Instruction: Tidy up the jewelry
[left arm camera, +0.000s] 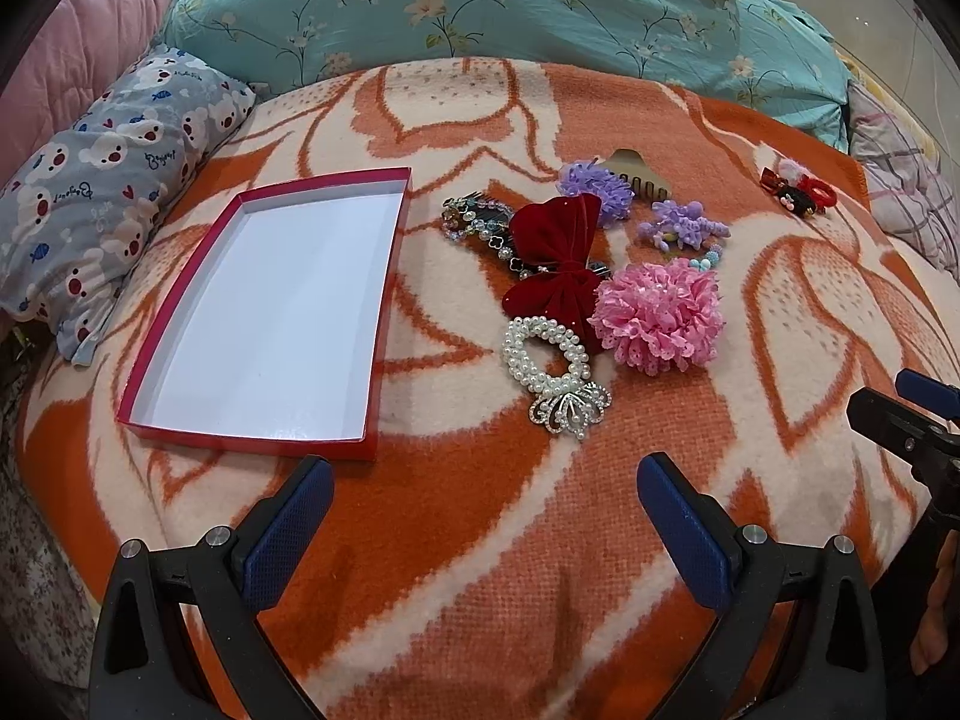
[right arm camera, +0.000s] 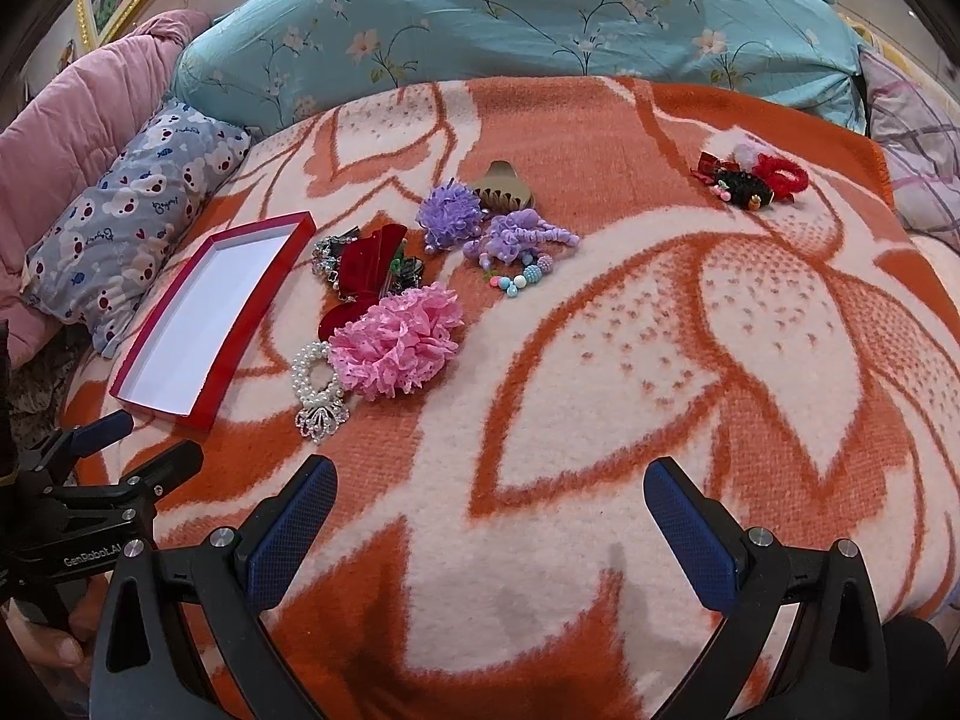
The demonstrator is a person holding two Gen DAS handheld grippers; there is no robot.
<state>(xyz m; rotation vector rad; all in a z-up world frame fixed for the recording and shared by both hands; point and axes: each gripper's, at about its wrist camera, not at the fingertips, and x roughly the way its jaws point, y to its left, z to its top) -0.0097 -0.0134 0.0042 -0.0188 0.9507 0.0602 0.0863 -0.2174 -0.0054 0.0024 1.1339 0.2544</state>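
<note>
Organizing has not begun: the red box (left arm camera: 384, 222) lies white-lined and bare toward the left edge of the orange blanket (left arm camera: 480, 540), and every piece is still outside it.

Risks, largest item first:
- The pink lace flower (left arm camera: 657, 315) overlaps the red velvet bow (left arm camera: 555, 264); lifting either probably drags the other.
- The bow lies over the beaded comb (left arm camera: 474, 222), so a careless pinch may snag it.
- The pearl bracelet (left arm camera: 549, 360) lies nearest the front edge; its beads are round and likely to slip from flat pads, and its metal ornament may catch in the blanket's nap.
- The soft blanket gives under pressure, so a low pinch could gather fabric.

Surroundings: purple scrunchies (right arm camera: 447, 207), a tan claw clip (right arm camera: 501, 189) and a small bead bracelet (right arm camera: 528, 276) lie behind; red and black hair ties (right arm camera: 753, 180) lie well apart near the far right corner. Pillows border the far and left edges.

The left gripper (left arm camera: 483, 498) and right gripper (right arm camera: 489, 501) both hover spread wide, holding nothing.
</note>
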